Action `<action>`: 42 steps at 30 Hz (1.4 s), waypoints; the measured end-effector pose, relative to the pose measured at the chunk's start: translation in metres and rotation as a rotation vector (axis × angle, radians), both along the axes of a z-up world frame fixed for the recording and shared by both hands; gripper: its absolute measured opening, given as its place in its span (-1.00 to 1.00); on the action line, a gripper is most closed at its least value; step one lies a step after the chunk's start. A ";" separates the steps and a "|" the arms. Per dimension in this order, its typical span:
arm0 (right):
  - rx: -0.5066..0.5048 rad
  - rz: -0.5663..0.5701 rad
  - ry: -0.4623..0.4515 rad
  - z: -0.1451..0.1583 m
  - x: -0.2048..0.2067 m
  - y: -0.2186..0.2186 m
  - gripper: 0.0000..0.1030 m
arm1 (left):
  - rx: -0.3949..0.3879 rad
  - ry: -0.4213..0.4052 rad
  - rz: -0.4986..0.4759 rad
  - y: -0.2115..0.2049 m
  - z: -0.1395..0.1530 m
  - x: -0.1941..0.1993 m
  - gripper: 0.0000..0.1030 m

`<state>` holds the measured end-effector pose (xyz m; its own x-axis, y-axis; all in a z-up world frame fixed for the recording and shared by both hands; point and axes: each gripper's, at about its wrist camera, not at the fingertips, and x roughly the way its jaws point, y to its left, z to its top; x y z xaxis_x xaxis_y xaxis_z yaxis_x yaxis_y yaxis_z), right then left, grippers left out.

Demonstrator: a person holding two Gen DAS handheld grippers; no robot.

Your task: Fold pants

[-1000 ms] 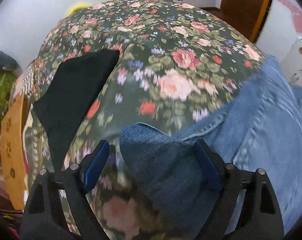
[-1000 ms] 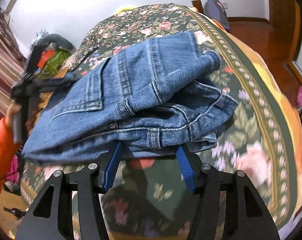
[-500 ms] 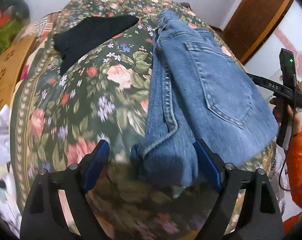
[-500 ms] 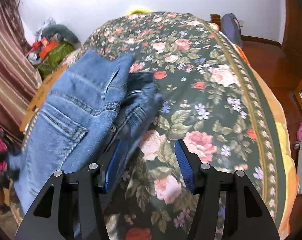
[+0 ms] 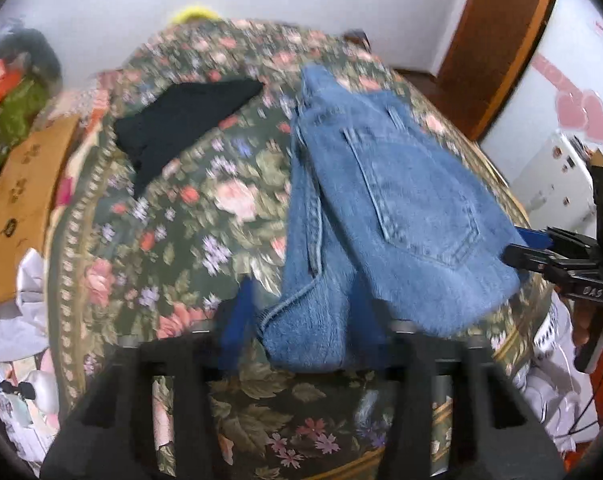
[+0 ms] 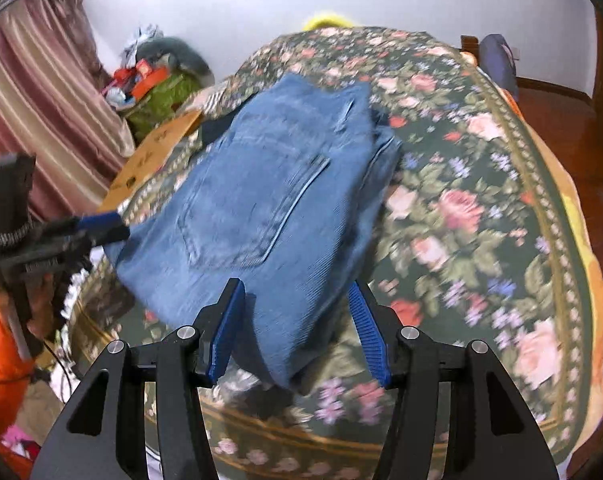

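The folded blue jeans [image 5: 385,208] lie on the floral bedspread [image 5: 189,216], back pocket up, near the bed's front edge. They also show in the right wrist view [image 6: 261,216]. My left gripper [image 5: 301,320] is open, its blue pads on either side of the jeans' near left corner. My right gripper [image 6: 297,328] is open, its pads on either side of the jeans' near right corner. Each gripper also shows at the edge of the other's view: the right one [image 5: 541,252], the left one [image 6: 85,232]. Both views are motion-blurred.
A black garment [image 5: 181,120] lies on the bed left of the jeans. A brown cardboard piece [image 5: 17,208] leans at the bed's left side. Clutter and a striped curtain [image 6: 33,120] are on the left. A wooden door [image 5: 497,32] stands at right.
Both grippers have swung back and pulled away, so the whole folded jeans now lie in front of them on the bed. The jaws stay open.
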<state>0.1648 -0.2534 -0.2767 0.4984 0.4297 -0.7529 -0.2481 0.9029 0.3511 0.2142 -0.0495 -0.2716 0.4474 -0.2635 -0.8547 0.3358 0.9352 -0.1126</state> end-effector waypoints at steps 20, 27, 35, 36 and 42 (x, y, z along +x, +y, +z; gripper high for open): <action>-0.055 -0.025 -0.053 0.010 0.005 -0.022 -0.54 | 0.021 -0.057 0.065 0.012 0.021 -0.001 -0.46; -0.047 -0.050 -0.156 0.033 0.065 -0.035 -0.36 | -0.006 -0.125 0.057 -0.003 0.056 0.071 -0.45; -0.034 -0.048 -0.100 0.001 0.161 -0.027 -0.36 | -0.024 -0.015 -0.048 -0.050 0.026 0.147 -0.45; -0.021 -0.041 -0.085 -0.004 0.168 -0.027 -0.36 | -0.014 -0.010 -0.071 -0.059 0.021 0.151 -0.45; 0.068 0.001 -0.043 -0.028 0.191 -0.023 -0.68 | 0.037 0.008 -0.117 -0.086 -0.006 0.164 -0.35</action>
